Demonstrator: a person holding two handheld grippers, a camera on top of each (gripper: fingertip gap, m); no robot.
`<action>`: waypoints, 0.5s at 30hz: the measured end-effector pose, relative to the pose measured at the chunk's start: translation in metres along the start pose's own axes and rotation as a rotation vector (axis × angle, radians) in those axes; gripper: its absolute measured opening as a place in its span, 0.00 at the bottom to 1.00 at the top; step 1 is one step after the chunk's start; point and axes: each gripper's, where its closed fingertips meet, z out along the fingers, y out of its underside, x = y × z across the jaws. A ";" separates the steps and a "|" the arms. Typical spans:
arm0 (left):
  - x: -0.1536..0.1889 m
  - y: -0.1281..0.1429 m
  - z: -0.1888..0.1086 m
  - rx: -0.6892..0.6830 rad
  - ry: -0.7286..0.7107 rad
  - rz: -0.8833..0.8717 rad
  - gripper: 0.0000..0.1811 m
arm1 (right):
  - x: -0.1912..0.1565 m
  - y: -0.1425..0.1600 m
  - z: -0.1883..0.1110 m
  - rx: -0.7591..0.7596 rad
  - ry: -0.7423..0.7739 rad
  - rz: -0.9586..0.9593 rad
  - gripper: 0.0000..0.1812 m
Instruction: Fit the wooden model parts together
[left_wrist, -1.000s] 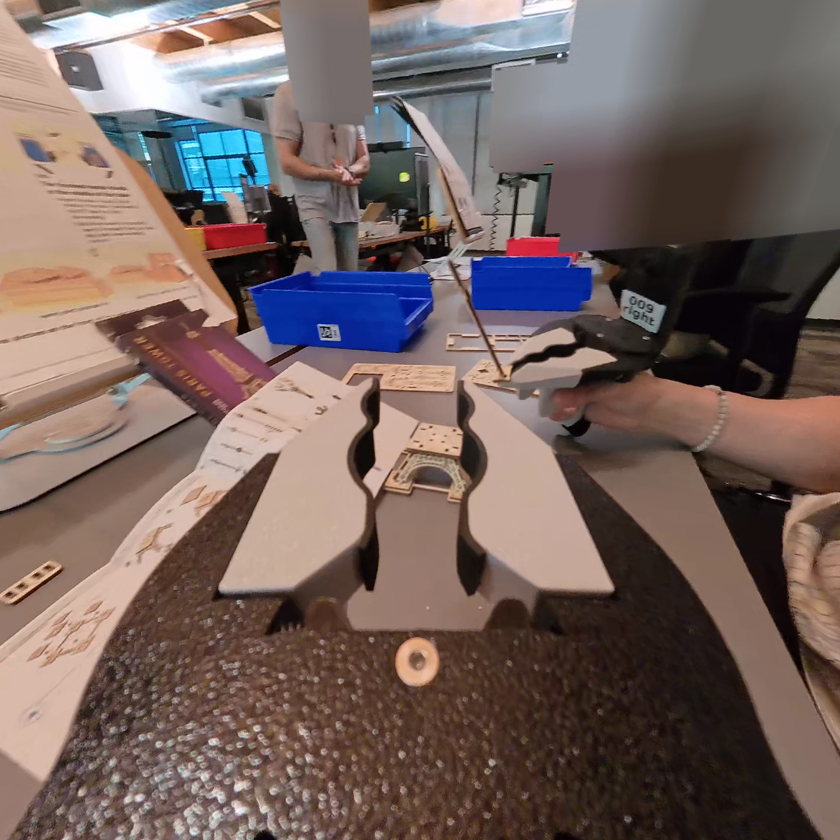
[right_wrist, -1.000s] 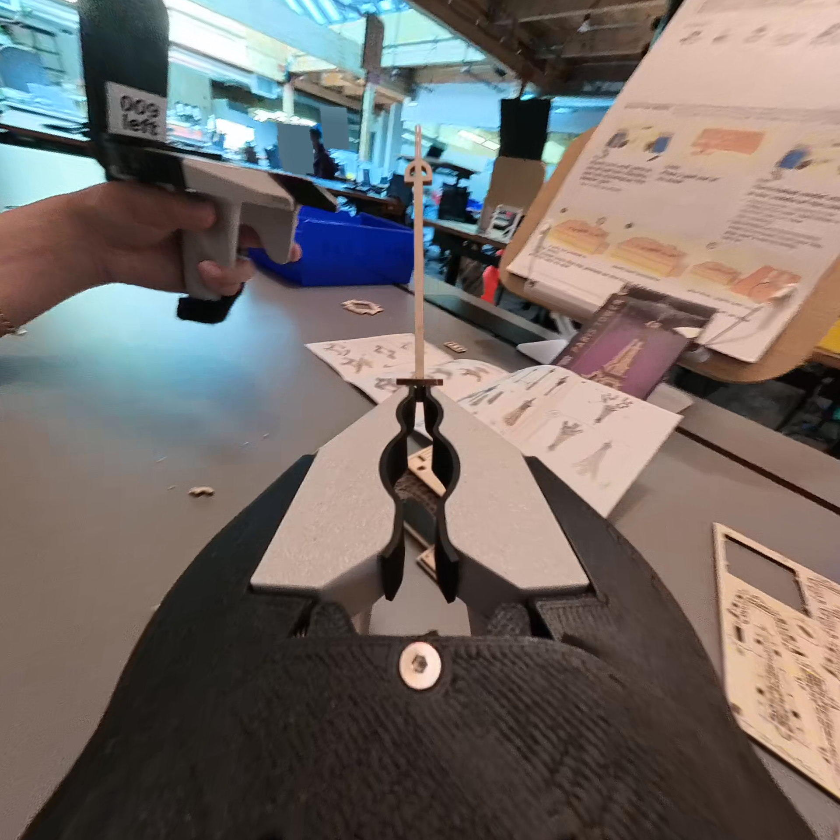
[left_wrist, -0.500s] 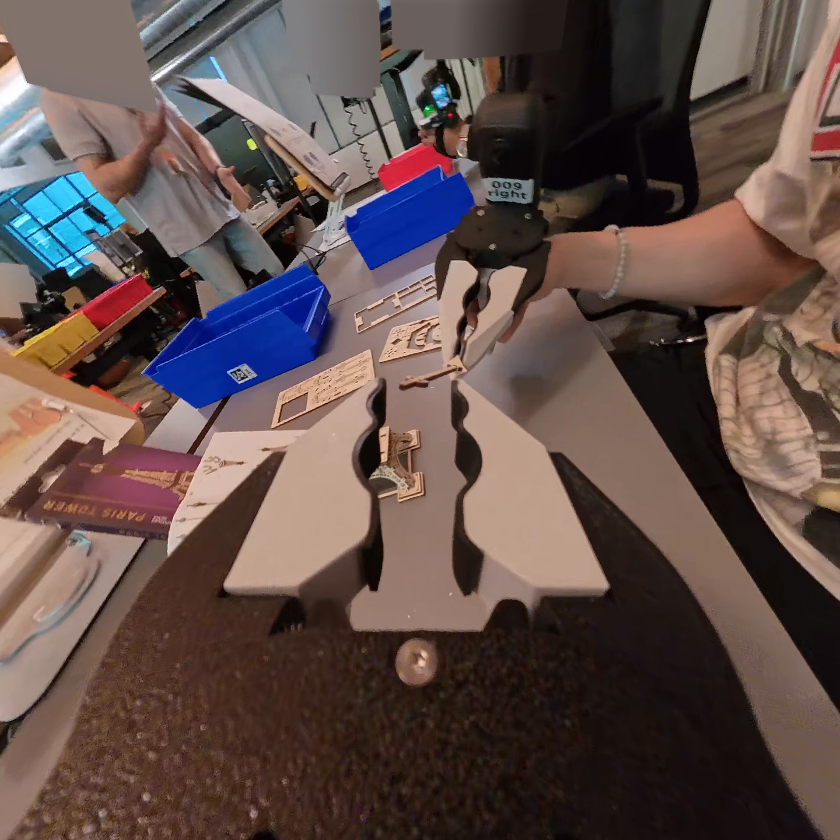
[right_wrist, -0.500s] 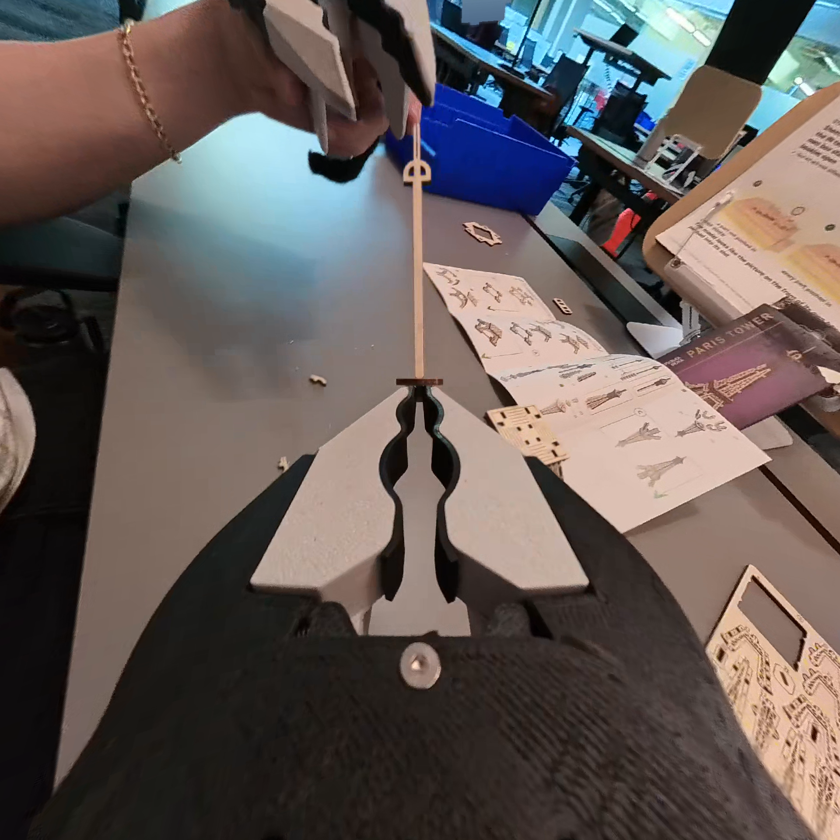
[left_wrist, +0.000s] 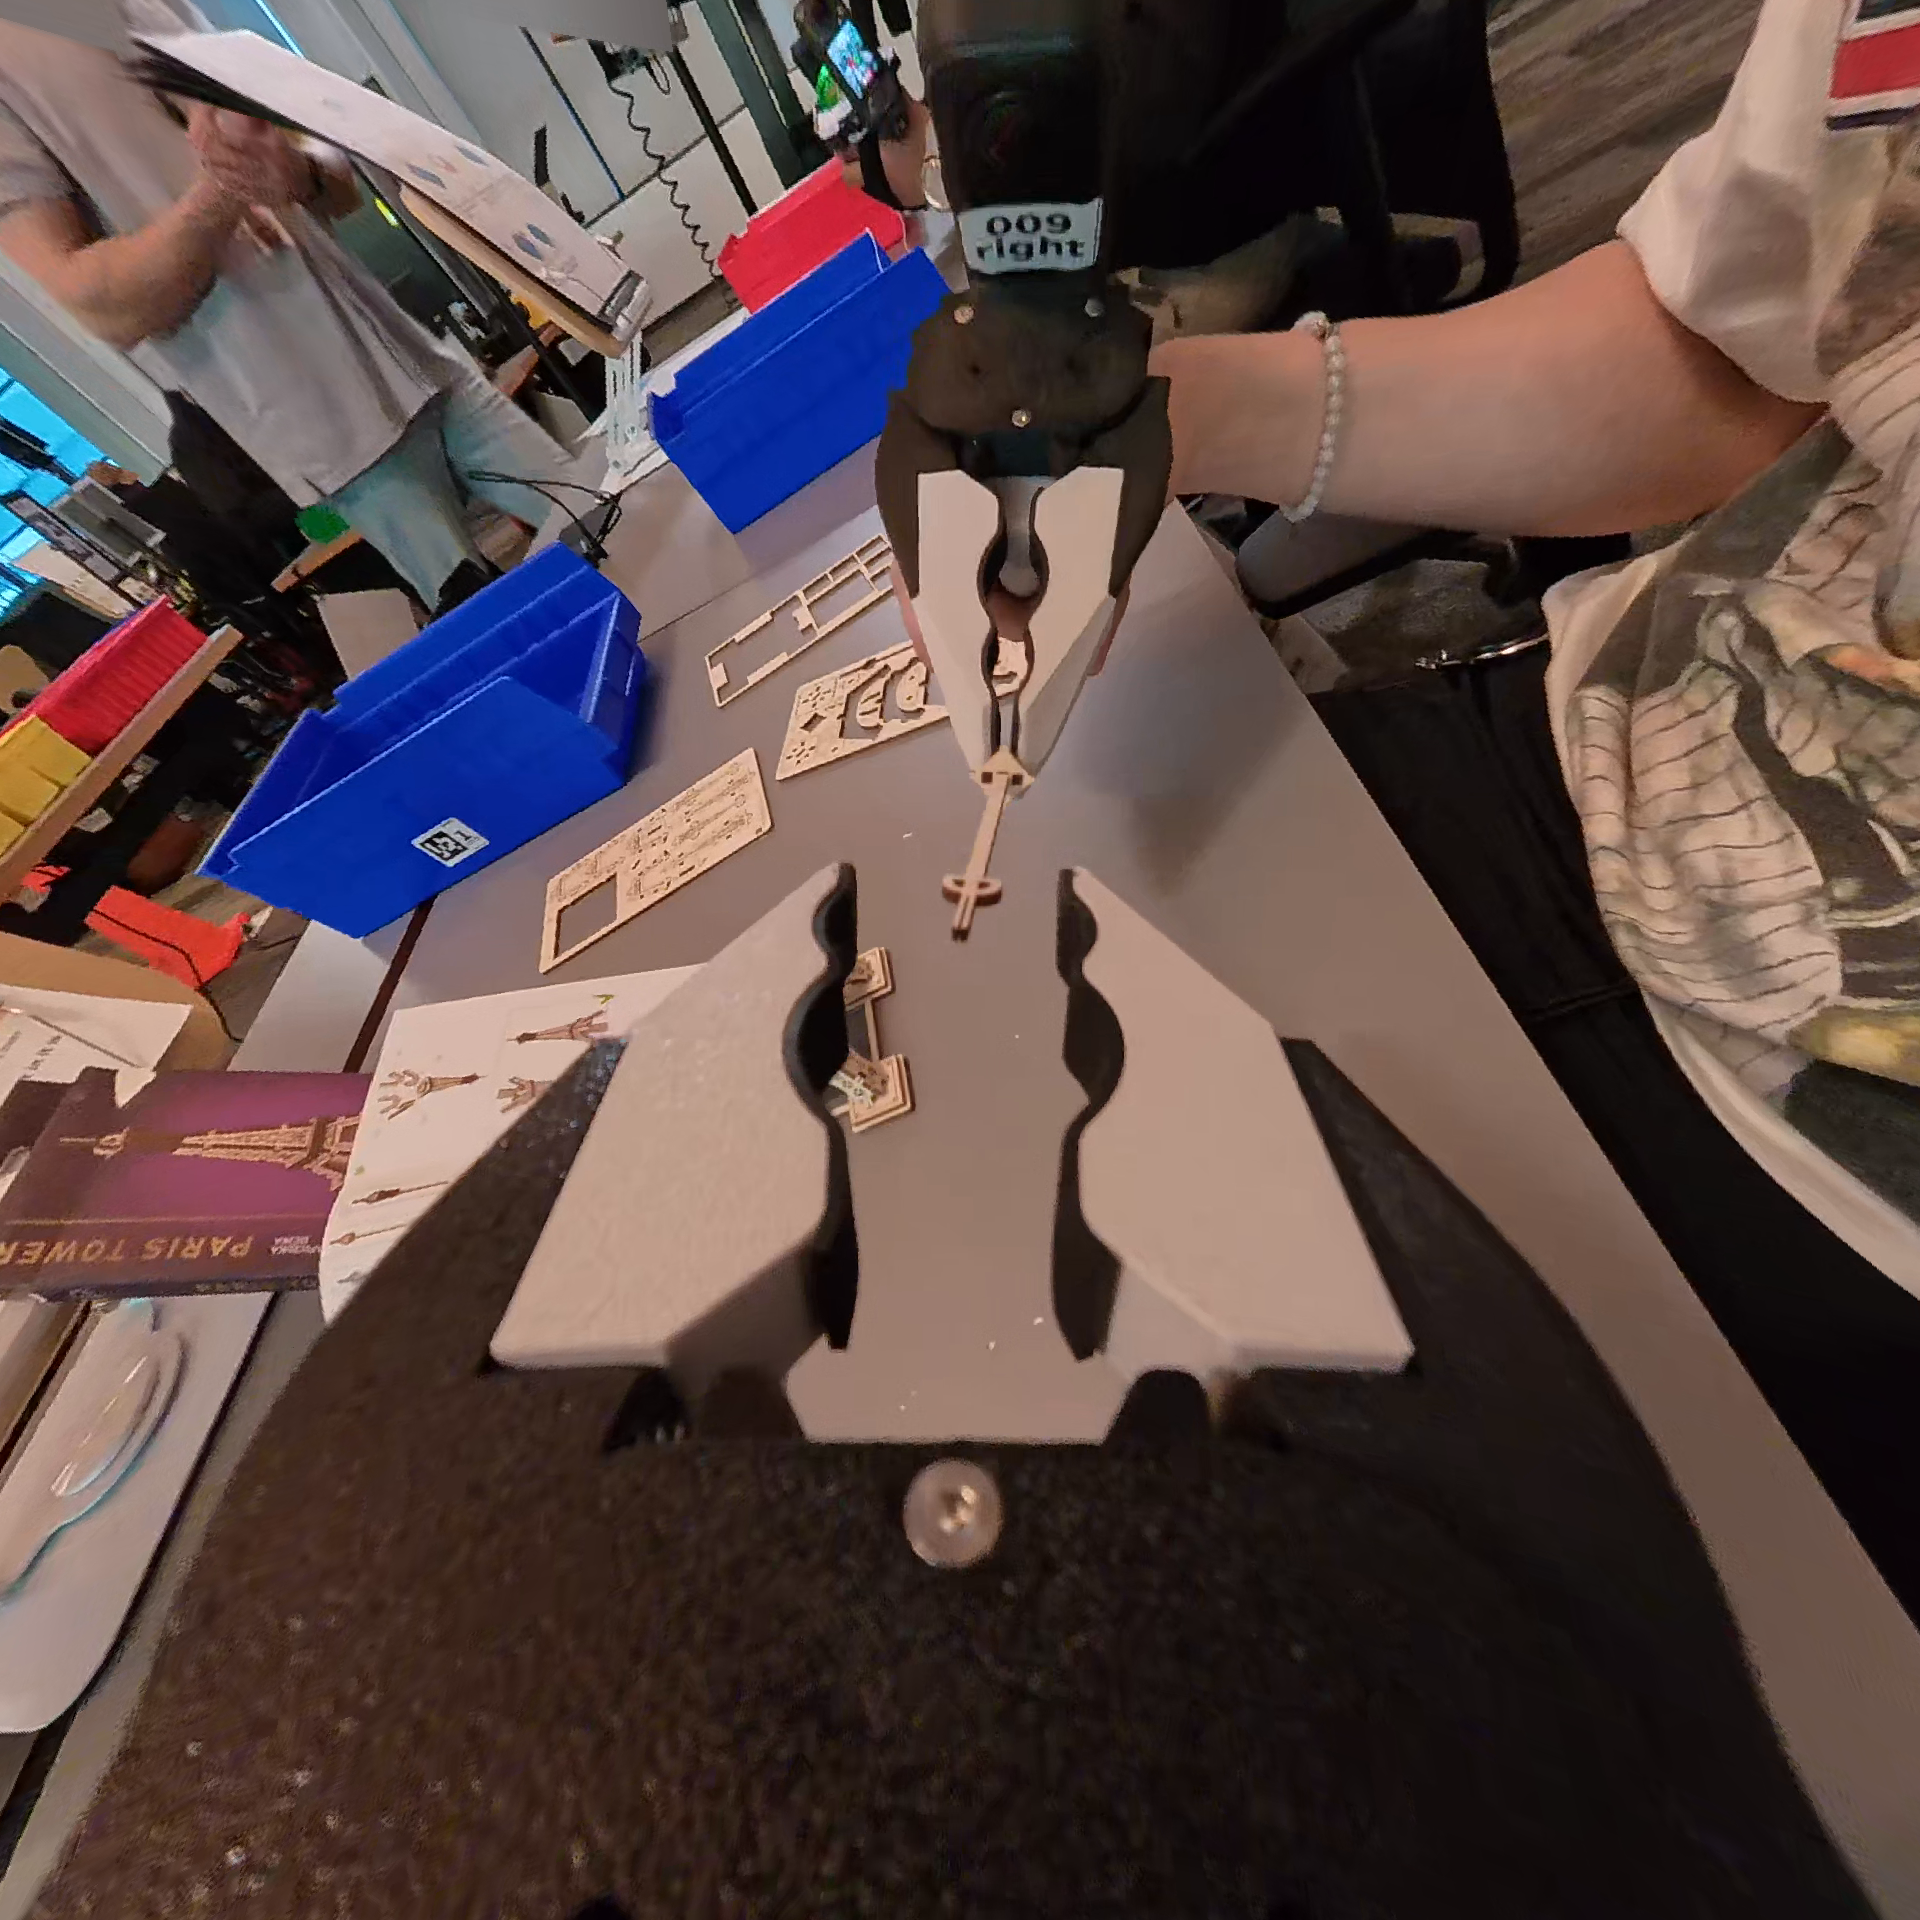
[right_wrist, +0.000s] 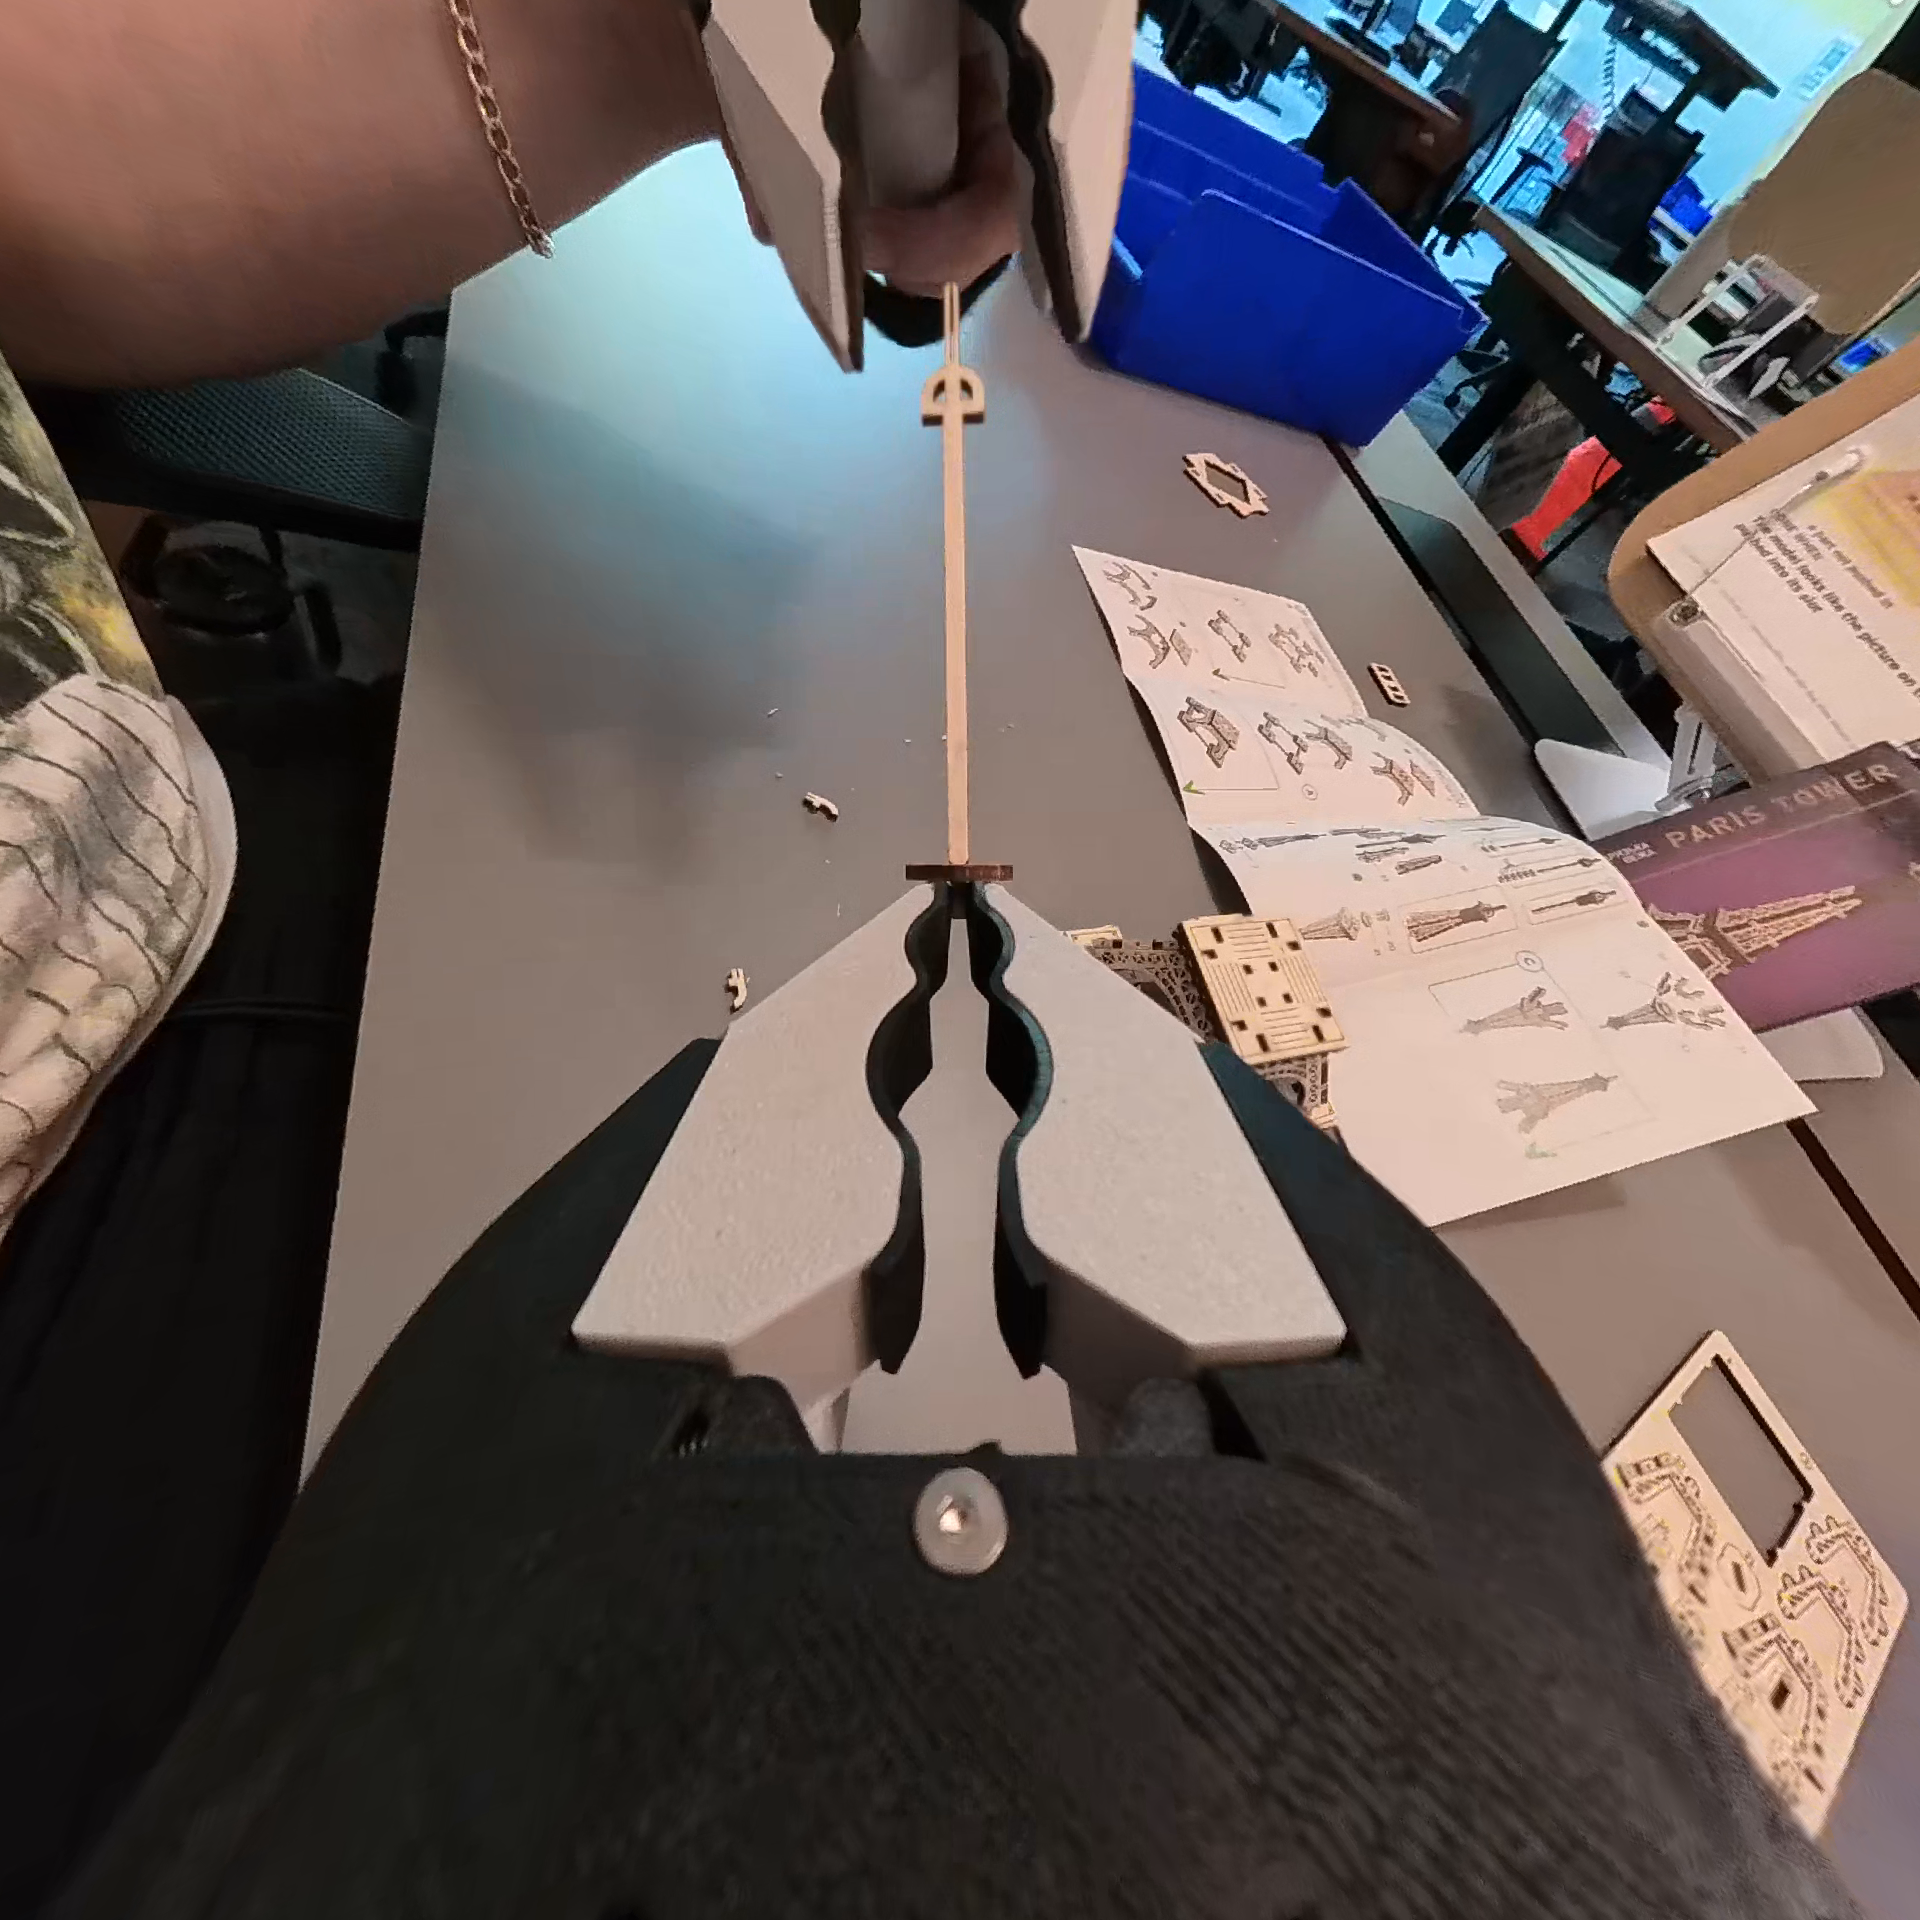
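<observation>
My right gripper (right_wrist: 956, 899) is shut on the base end of a thin wooden spire (right_wrist: 954, 623) and holds it out above the grey table (right_wrist: 623, 675). The spire points at my left gripper (right_wrist: 958, 343), which faces it with its jaws open and empty. In the left wrist view, the spire (left_wrist: 987, 831) sticks out of the right gripper (left_wrist: 1003, 774), and its tip reaches just between the tips of the left gripper (left_wrist: 956, 888) without touching. The wooden tower base (left_wrist: 883, 1081) lies on its side on the table, partly hidden behind the left finger; it also shows in the right wrist view (right_wrist: 1257, 982).
An instruction sheet (right_wrist: 1455, 935) and a purple box (right_wrist: 1787, 883) lie beside the tower base. Punched wooden sheets (left_wrist: 665, 852) (right_wrist: 1766, 1579) lie on the table. Blue bins (left_wrist: 468, 769) (left_wrist: 790, 416) stand at the far side. A person (left_wrist: 312, 343) stands beyond the table. Small wood scraps (right_wrist: 821, 805) are scattered about. The grippers' ends are close to 10 cm from one another.
The two grippers have turned to face each other and come closer. The spire, upright a second ago, now points level at the open left gripper, with its tip between the left fingertips.
</observation>
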 end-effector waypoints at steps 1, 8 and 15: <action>0.001 0.001 0.002 -0.009 0.007 -0.001 0.21 | 0.000 -0.001 0.001 -0.003 -0.003 -0.005 0.00; -0.003 0.017 0.011 -0.138 -0.033 0.062 0.20 | 0.018 0.011 0.000 -0.185 0.096 0.015 0.00; -0.018 0.032 0.030 -0.413 -0.179 0.306 0.17 | 0.035 0.026 -0.006 -0.451 0.247 -0.047 0.00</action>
